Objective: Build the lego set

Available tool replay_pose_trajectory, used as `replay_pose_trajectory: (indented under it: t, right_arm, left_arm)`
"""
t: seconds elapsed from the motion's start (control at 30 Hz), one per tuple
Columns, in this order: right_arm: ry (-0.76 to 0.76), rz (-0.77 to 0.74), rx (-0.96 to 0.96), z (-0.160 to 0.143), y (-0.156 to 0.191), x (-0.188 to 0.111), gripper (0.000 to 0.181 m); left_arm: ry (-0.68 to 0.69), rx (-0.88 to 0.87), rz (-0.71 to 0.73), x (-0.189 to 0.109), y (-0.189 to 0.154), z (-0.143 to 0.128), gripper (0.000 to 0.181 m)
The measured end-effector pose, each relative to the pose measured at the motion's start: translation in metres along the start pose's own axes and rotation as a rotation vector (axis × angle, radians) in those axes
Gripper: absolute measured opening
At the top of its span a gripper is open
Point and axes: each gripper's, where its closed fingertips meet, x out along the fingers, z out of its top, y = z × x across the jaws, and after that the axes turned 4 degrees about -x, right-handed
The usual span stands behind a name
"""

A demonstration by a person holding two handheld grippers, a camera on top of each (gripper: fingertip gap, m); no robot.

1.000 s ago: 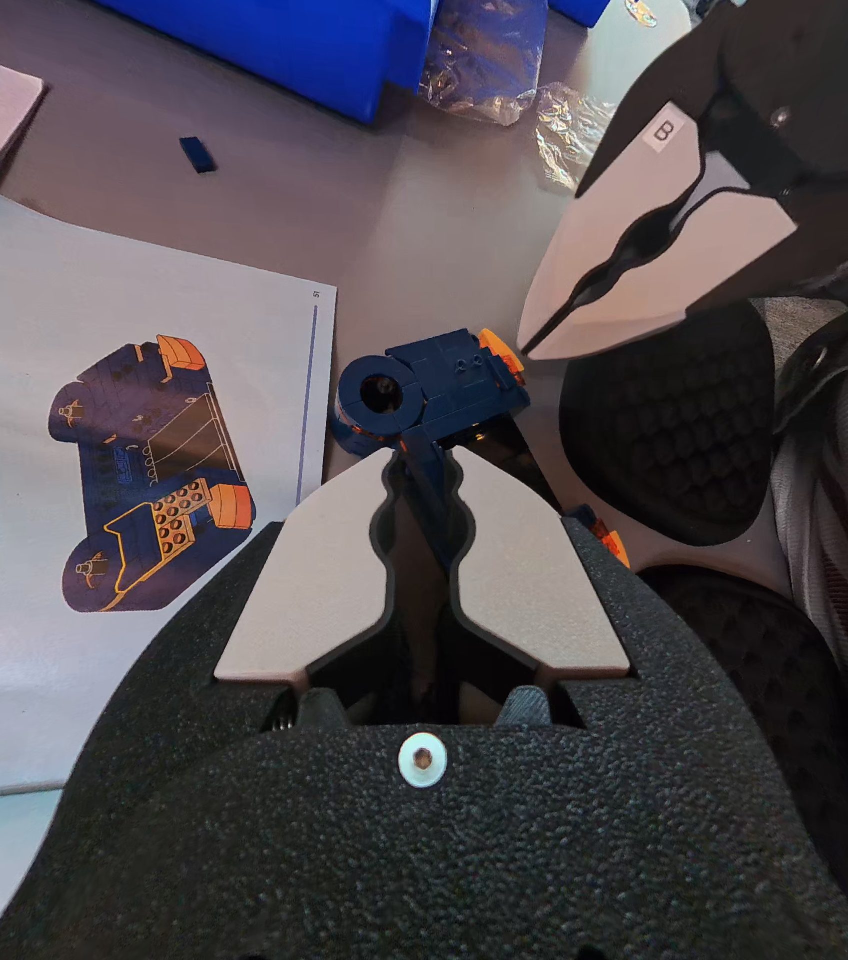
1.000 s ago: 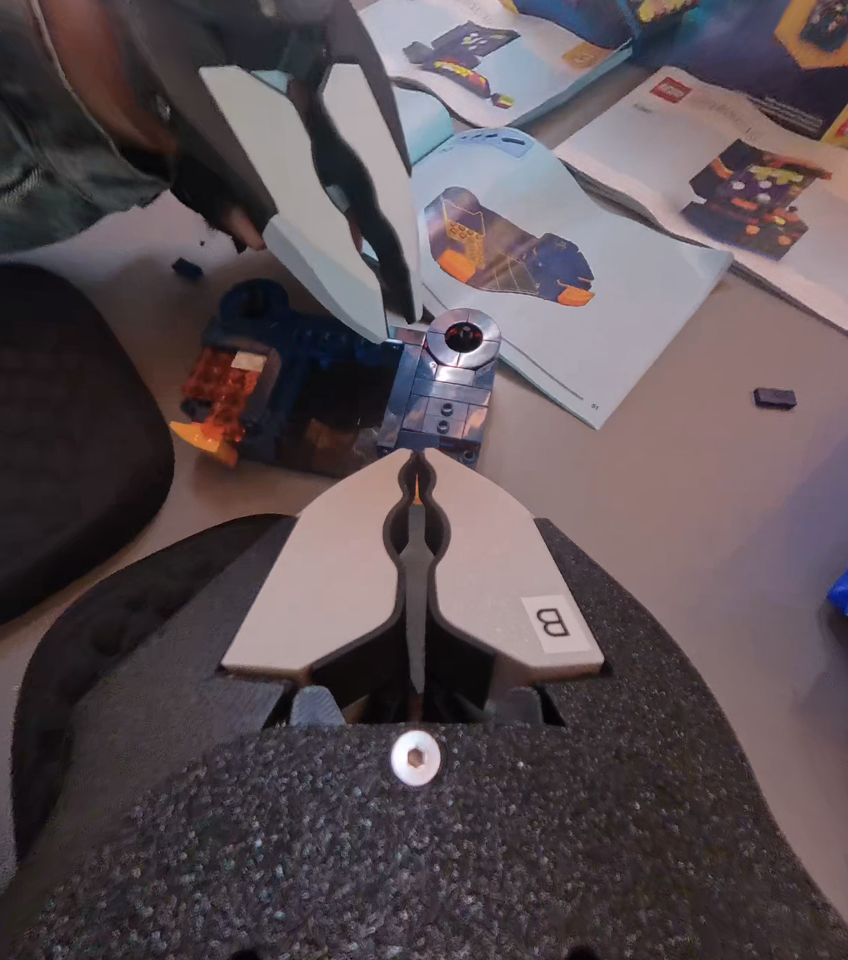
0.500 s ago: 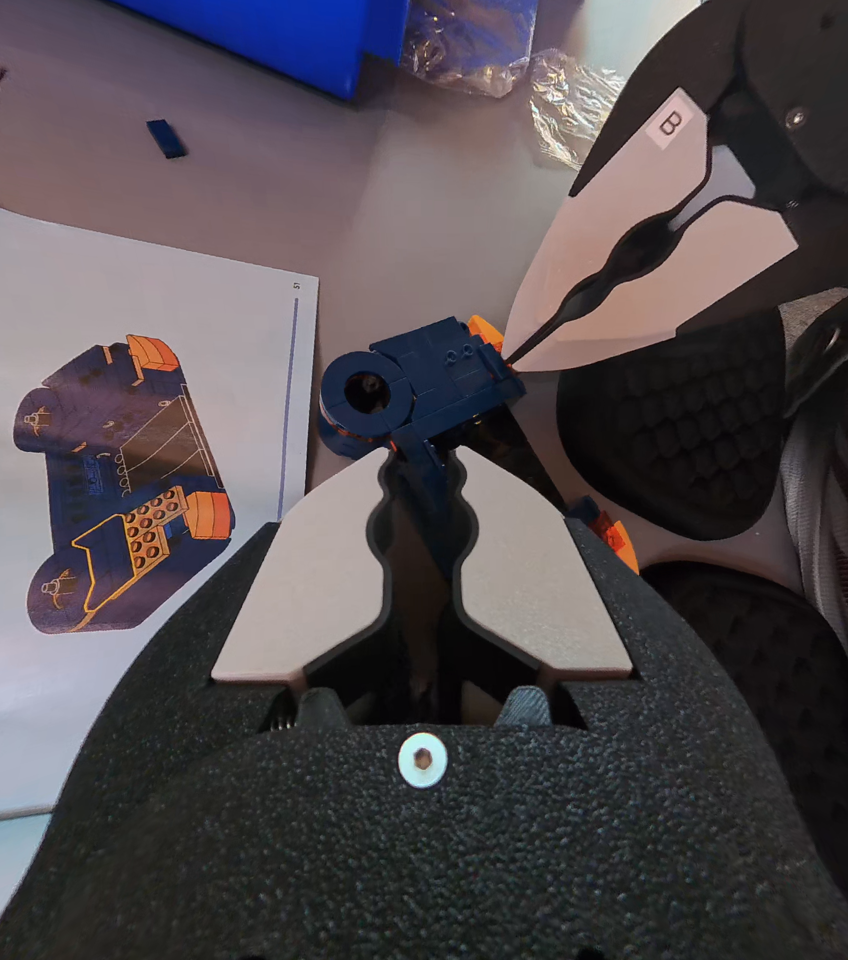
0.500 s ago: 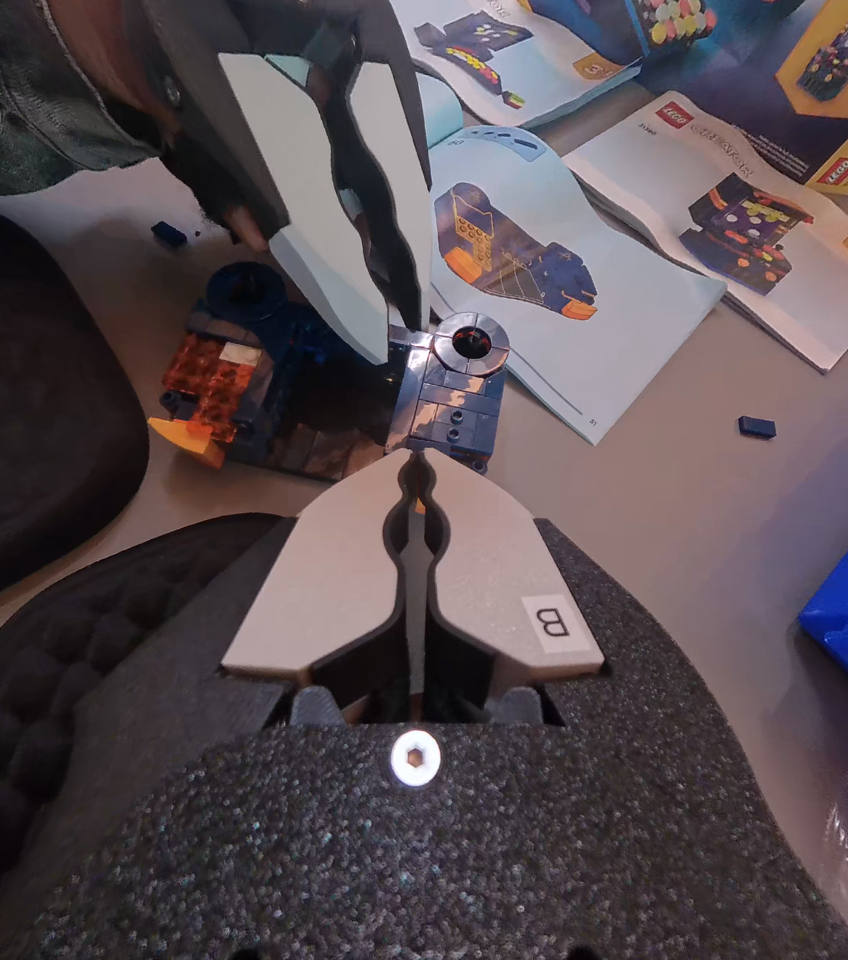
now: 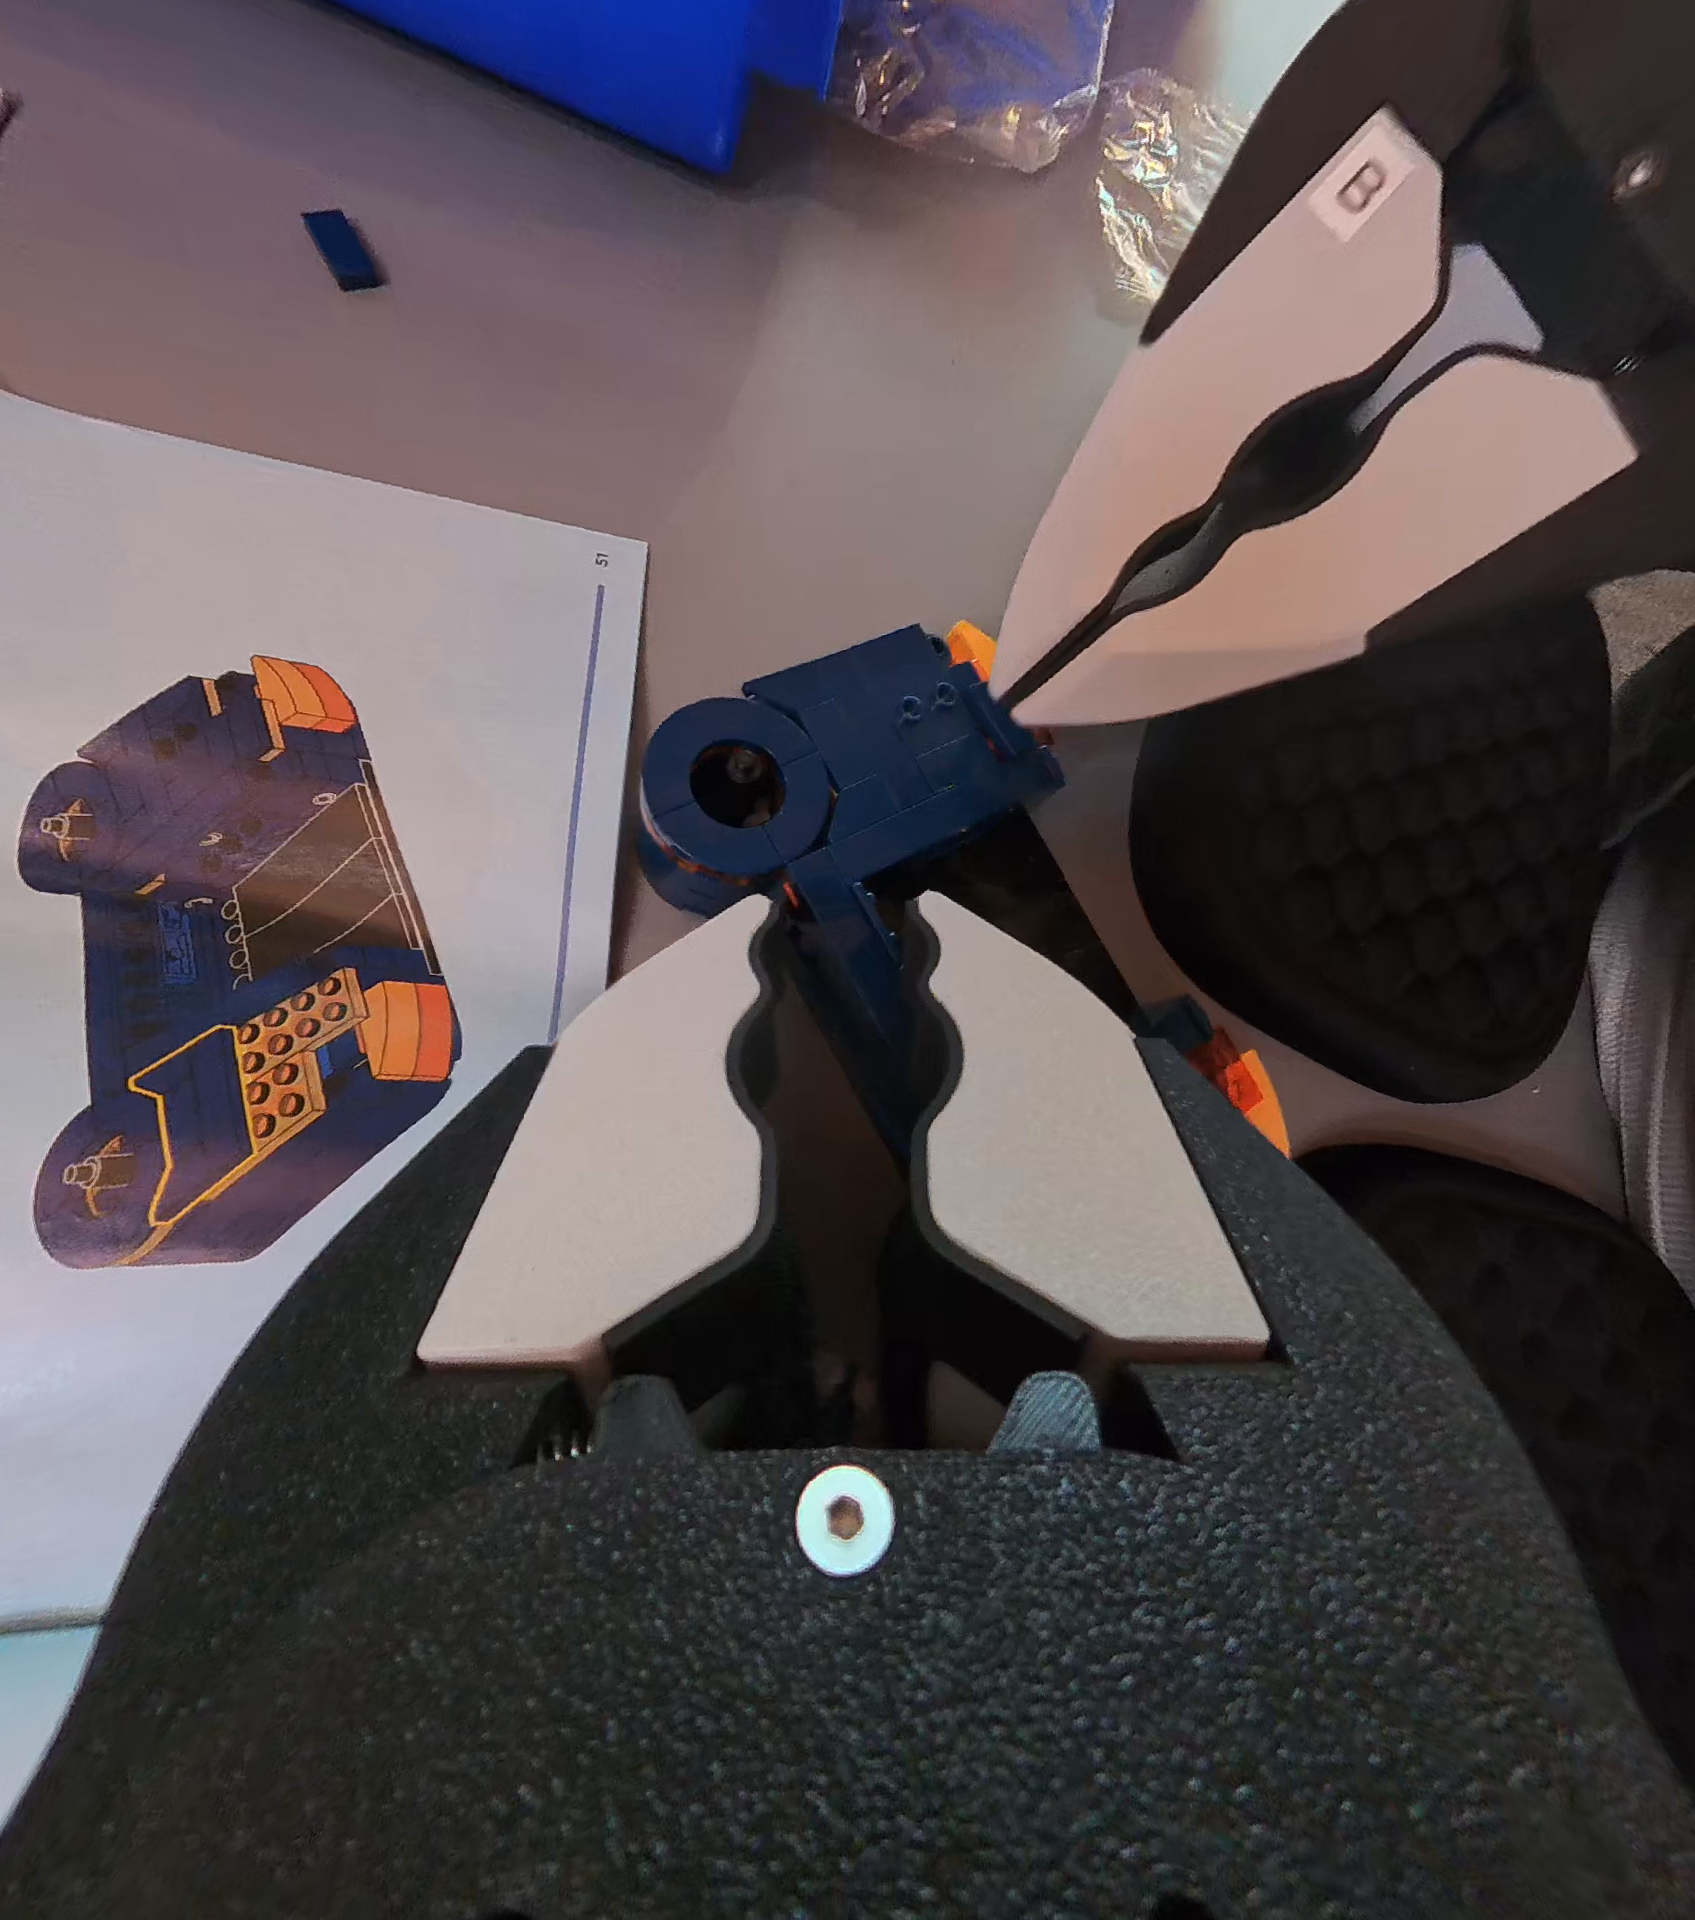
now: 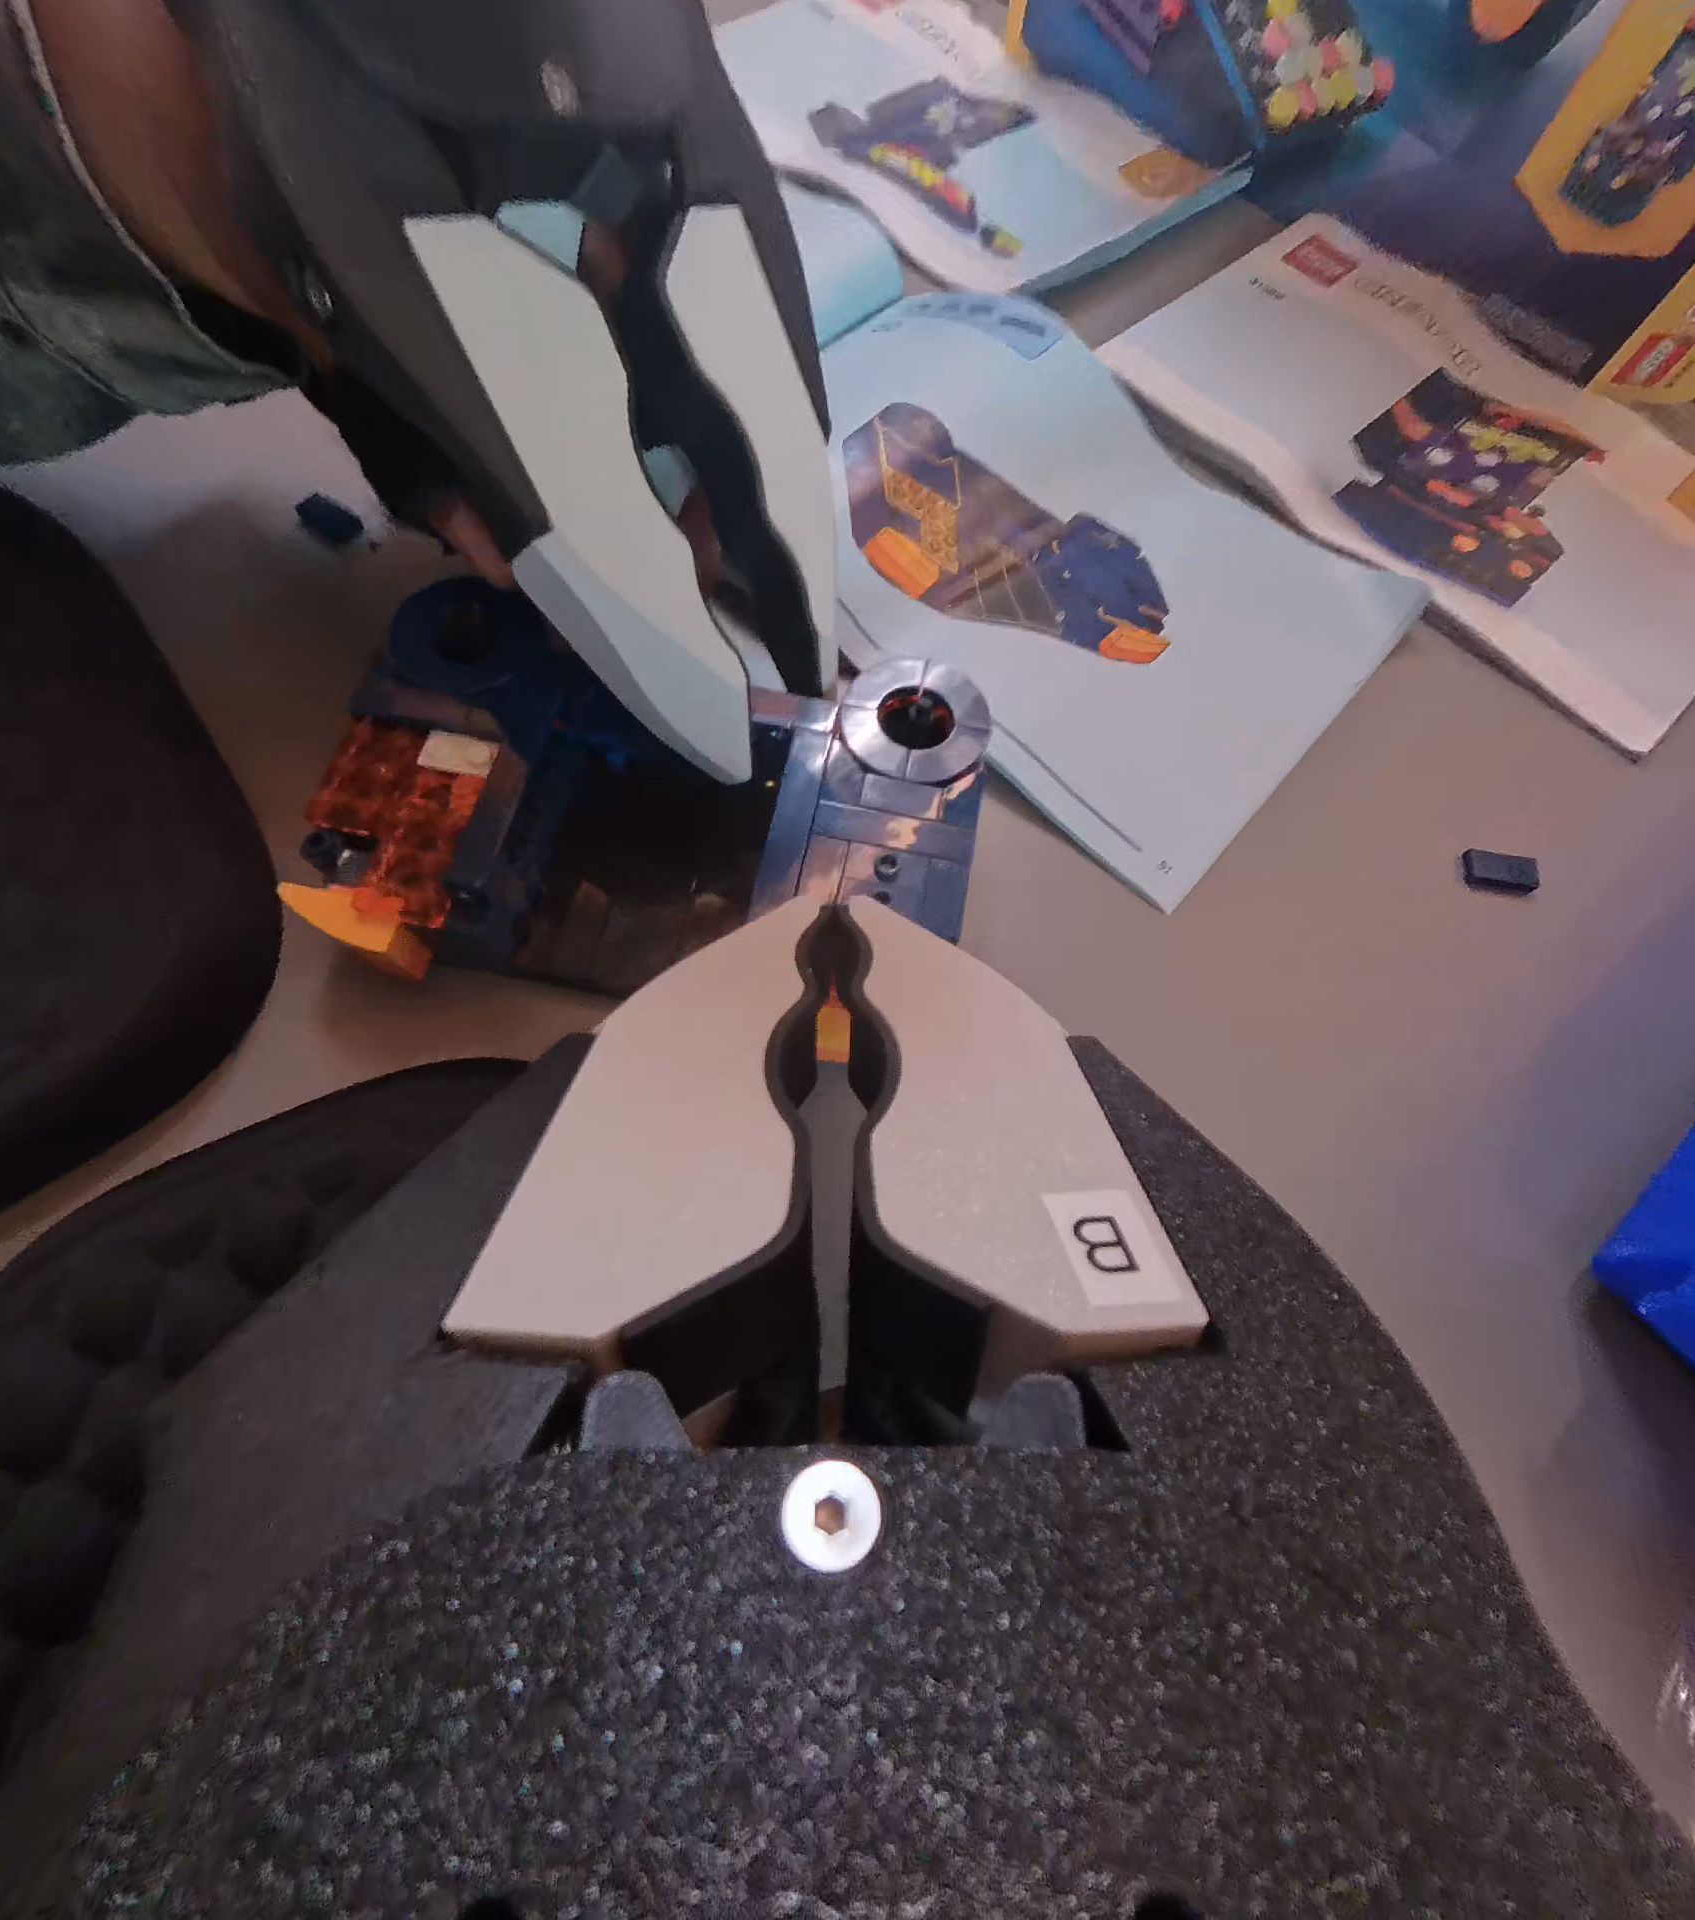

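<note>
- The left tongs (image 5: pixel 843 914) grip the dark blue lego model (image 5: pixel 864 769).
- The right tongs (image 6: pixel 830 914) are closed, tips against the model's end.
- A booklet (image 5: pixel 199 831) lies beside the model.

The lego model (image 5: pixel 864 769) stands on the table (image 5: pixel 822 416), just right of the open instruction booklet (image 5: pixel 251 727). The left hand-held gripper (image 5: pixel 843 935) reaches it from the near side; the right hand-held gripper (image 5: pixel 1004 701) touches its far right corner. A loose brick (image 5: pixel 342 247) lies beyond the booklet, well apart. Plastic bags (image 5: pixel 978 83) lie at the table's far edge.
</note>
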Motion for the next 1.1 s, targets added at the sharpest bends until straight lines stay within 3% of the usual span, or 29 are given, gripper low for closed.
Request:
replay_pose_trajectory:
  t: [0.43,0.6,0.83,1.1]
  right_arm:
    - [0.017,-0.087,-0.094,0.000,0.000,0.005,0.000]
    - [-0.141,-0.052,-0.007,0.016,-0.004,-0.014,0.000]
    - [0.002,-0.066,-0.089,-0.003,0.003,-0.004,0.000]
    - [0.014,-0.084,-0.108,-0.004,0.003,-0.002,0.001]
  left_arm:
    - [-0.002,-0.013,0.003,0.003,-0.001,0.001,0.021]
    - [-0.002,-0.027,-0.008,0.004,-0.002,0.001,0.021]
    - [-0.001,-0.029,-0.003,0.004,-0.002,0.001,0.021]
    - [-0.009,-0.031,-0.011,0.005,-0.002,0.001,0.021]
